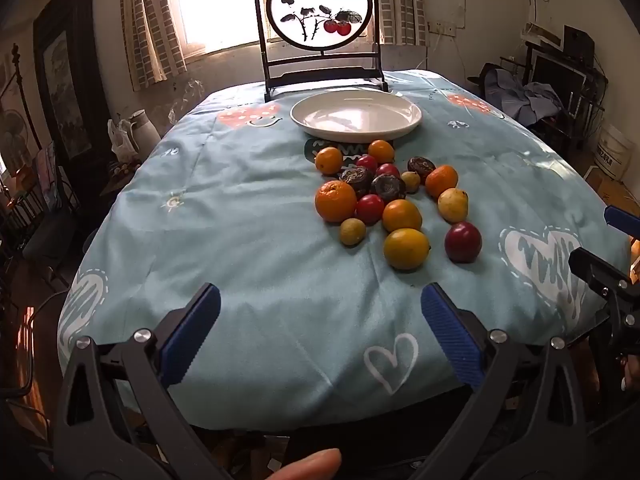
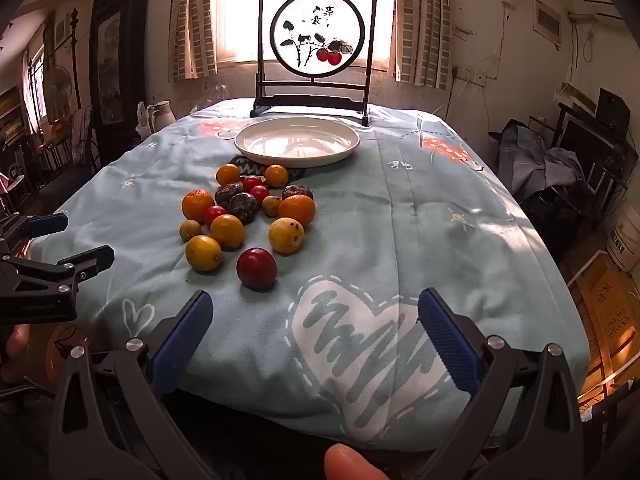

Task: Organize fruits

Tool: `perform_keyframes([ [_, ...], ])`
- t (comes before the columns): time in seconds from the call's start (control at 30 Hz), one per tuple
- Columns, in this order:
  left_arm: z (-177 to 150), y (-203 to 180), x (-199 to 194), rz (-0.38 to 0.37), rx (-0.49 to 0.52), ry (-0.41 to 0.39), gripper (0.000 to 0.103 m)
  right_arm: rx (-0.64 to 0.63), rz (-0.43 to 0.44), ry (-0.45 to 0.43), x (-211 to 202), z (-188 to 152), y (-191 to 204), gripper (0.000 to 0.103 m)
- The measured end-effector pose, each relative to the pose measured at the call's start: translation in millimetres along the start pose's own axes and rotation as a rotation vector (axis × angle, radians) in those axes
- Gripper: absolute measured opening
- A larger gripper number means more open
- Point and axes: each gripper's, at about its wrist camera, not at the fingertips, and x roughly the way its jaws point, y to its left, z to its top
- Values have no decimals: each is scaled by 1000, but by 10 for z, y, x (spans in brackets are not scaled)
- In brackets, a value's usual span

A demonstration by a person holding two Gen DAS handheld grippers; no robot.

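- The fruits (image 1: 390, 196) lie in a loose cluster on the surface, nearer its middle than its front edge, between the white plate (image 1: 356, 114) and both hand-held grippers.
- At the front of the cluster sit a dark red plum (image 2: 256, 269) and a yellow lemon-like fruit (image 2: 203, 253), close together but apart.
- Behind them come a spotted yellow pear-shaped fruit (image 2: 285, 235), several oranges such as the large one (image 1: 335, 201) on the left flank, small red fruits (image 1: 370, 208), and wrinkled dark brown fruits (image 1: 387, 187) packed in the middle.
- Two small orange fruits at the far end lie just beside the plate's rim, over a dark printed patch.
- The plate holds nothing; its glaze mirrors the window light.
- The surface is covered by a pale blue cloth (image 1: 248, 216) printed with white hearts and pink strawberries.
- Behind the plate stands a dark-framed screen (image 1: 320, 20) with a round painted panel of red fruit on a branch.
- The left hand-held gripper (image 1: 320, 340) hangs over the front edge with its blue pads spread wide and nothing between them.
- The right hand-held gripper (image 2: 316, 340) stands likewise, wide apart and empty, over a big white heart.
- A fingertip (image 1: 310, 466) shows at the bottom of each wrist view.
- Striped curtains (image 2: 192, 20) flank a bright window.
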Motion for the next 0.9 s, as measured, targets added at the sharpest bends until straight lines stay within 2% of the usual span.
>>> perform_keyframes([
  [0.9, -21, 23, 20, -17, -23, -10, 101, -13, 8, 9, 55, -26, 55, 102],
])
